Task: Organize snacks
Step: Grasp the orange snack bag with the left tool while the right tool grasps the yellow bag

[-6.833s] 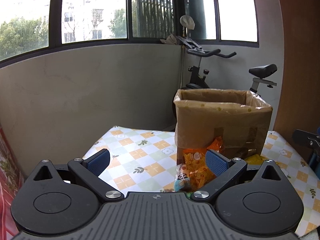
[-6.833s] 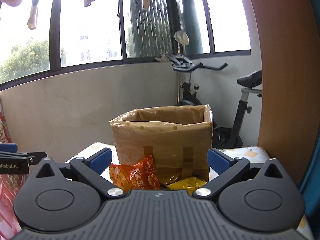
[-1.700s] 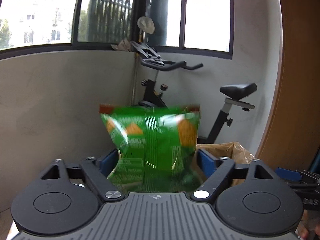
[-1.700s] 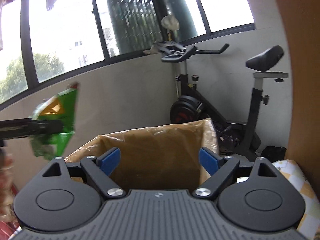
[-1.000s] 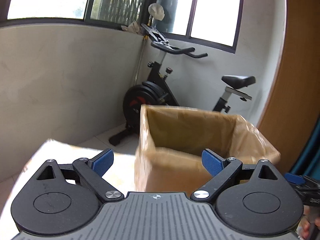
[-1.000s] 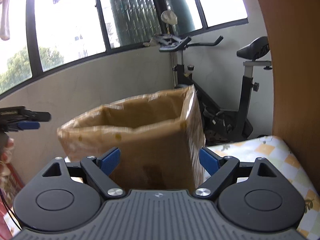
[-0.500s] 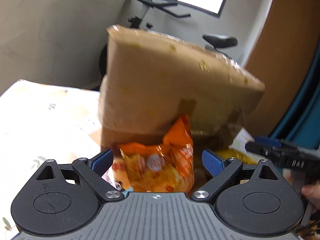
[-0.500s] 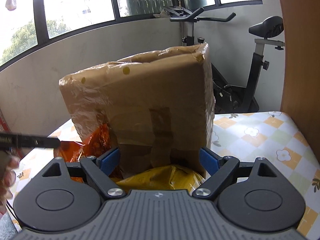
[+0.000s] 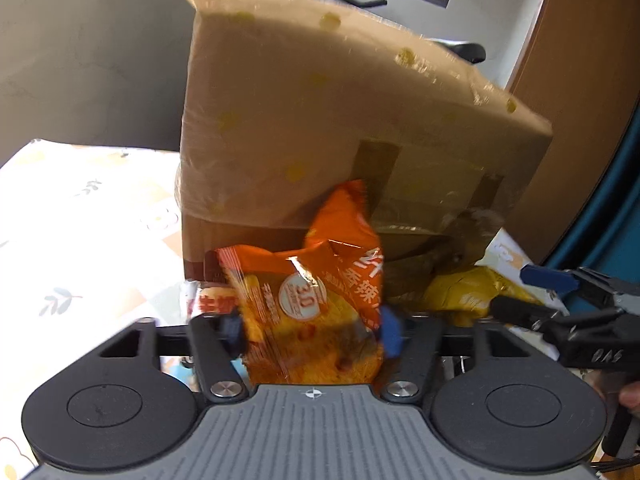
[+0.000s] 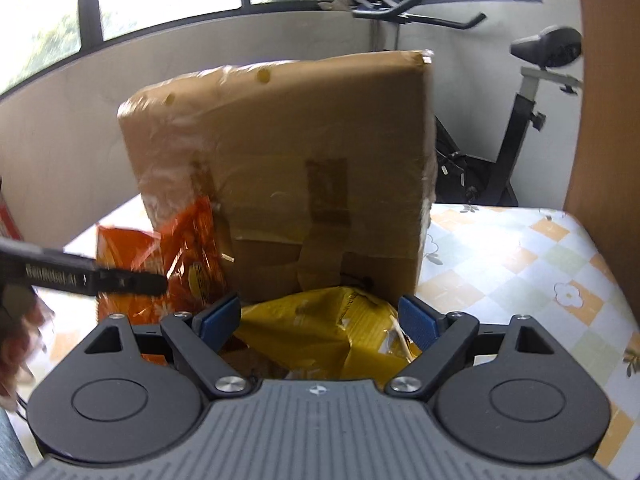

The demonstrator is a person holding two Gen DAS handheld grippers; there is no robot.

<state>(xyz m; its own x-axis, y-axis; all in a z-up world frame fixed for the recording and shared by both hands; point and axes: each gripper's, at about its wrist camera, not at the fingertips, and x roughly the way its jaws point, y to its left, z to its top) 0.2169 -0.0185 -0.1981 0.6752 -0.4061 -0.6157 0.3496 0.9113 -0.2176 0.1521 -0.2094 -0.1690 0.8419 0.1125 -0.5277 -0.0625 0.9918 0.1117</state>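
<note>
An orange snack bag [image 9: 312, 300] leans on the front of a tall cardboard box [image 9: 320, 120]. My left gripper [image 9: 312, 332] has its jaws closing on the bag's lower part, and both blue pads touch its sides. A yellow snack bag [image 10: 328, 328] lies crumpled at the foot of the box [image 10: 280, 140]. My right gripper [image 10: 320, 318] stands open around it, one finger on each side. From the right wrist view the orange bag [image 10: 188, 248] shows at the left, with a left gripper finger [image 10: 120, 280] across it.
The box stands on a table with a checked floral cloth [image 10: 520, 260]. An exercise bike [image 10: 520, 120] stands behind it and a wooden panel [image 10: 608, 80] rises at the right. Another small packet [image 9: 208, 304] peeks out left of the orange bag.
The left gripper dropped from above the box down to the orange bag, and its jaws have narrowed onto it. My right gripper sank toward the yellow bag, still wide.
</note>
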